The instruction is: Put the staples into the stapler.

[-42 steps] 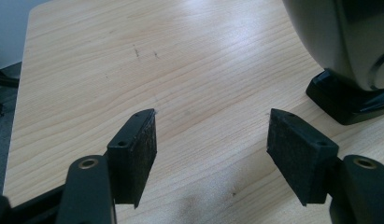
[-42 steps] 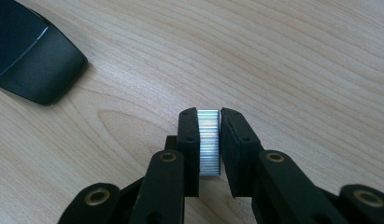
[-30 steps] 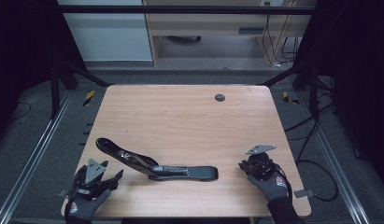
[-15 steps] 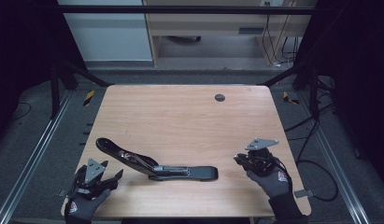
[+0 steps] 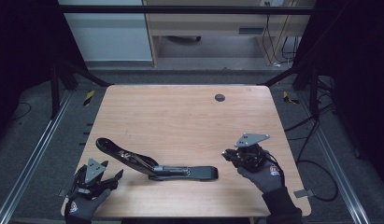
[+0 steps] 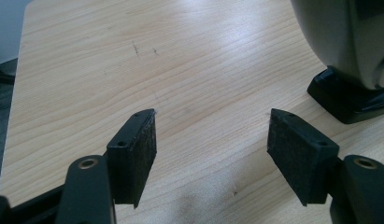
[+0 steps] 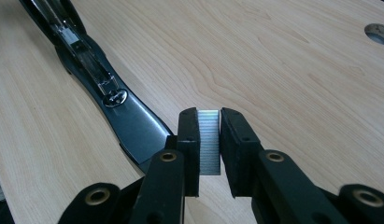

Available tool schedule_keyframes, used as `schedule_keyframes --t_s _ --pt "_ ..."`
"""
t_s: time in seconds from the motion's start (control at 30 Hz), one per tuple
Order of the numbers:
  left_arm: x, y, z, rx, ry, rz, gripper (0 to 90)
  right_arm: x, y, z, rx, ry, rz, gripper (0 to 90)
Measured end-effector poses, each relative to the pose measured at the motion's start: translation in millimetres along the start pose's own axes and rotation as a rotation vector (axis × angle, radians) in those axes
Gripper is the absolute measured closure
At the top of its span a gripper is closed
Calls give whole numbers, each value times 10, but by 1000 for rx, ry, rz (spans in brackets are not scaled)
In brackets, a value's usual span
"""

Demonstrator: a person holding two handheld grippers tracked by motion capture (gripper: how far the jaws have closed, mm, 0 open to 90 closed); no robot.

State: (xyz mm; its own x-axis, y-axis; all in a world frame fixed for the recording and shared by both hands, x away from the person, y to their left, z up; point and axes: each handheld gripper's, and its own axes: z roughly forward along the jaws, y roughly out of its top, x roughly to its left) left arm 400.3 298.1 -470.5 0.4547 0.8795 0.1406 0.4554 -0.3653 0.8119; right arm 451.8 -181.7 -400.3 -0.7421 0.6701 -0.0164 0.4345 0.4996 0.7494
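**A:** What's the job here, would you say?

**B:** Loading, by the look of it. The long black stapler lies swung open on the pale wooden worktop, near its front edge, with the metal staple channel facing up. The right tongs are clamped on a silvery strip of staples, held above the wood just off the stapler's flat base end.

**A:** And the left tongs?

**B:** Spread wide, gripping nothing, low over the worktop beside the stapler's raised glossy arm and its black foot.

**A:** So how should the strip go in?

**B:** I'd turn it until it runs lengthwise with the channel, then lower it straight down with its legs astride the rail. The strip is pinched flat between the pads, so a light, steady squeeze seems wise; too hard and I'd expect it to snap into pieces.

**A:** Would the stapler slide?

**B:** Possibly. Bracing the arm or base with the free left tongs should keep the channel from shifting while the strip seats.
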Motion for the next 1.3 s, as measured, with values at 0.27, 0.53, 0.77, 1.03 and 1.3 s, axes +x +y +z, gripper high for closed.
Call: schedule_keyframes --t_s 0.27,0.53,0.77,1.03,1.3 --pt "2 -2 13 7 4 -6 326 29 137 45 -11 39 -45 786" --pt "20 -10 23 11 0 -21 326 62 301 100 -16 78 -85 786" --pt "50 -15 20 9 6 -30 328 100 411 169 -14 114 -115 786" --pt "51 -16 21 9 2 -29 329 156 567 289 -1 163 -165 786" --pt "51 -15 21 9 -1 -29 329 205 698 375 0 212 -192 786"
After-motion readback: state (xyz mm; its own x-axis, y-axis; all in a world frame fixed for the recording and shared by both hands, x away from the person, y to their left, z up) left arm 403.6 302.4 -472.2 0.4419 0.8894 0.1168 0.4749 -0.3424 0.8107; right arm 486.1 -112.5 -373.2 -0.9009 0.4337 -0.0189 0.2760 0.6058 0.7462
